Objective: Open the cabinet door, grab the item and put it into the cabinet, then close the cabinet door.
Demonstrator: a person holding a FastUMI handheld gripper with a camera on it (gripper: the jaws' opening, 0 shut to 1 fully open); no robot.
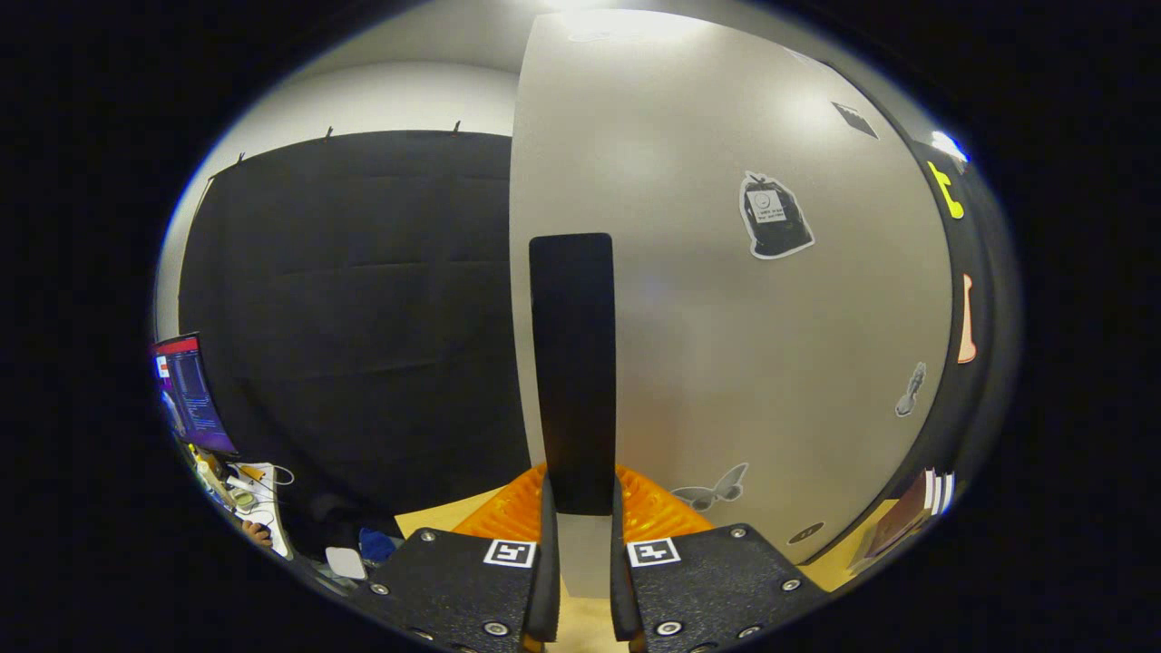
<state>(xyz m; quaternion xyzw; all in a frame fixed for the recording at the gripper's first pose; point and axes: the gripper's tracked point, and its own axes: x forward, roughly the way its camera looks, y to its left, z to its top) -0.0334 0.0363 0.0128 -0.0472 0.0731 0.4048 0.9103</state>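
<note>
The gripper (pixel 578 508) is pinching the black handle (pixel 571 363) of the grey cabinet door (pixel 726 299), its fingers (pixel 547 544) pressing on the handle's lower end from either side; the handle is running upright, straight ahead between the jaws, near the door's free left edge, so the door is probably mid-swing

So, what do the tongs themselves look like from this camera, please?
The tongs have two wide, flat, textured black plates with silver screw heads along their edges. Each plate carries a small square black-and-white marker near its inner corner. Two narrow fingers run forward between the plates.
</note>
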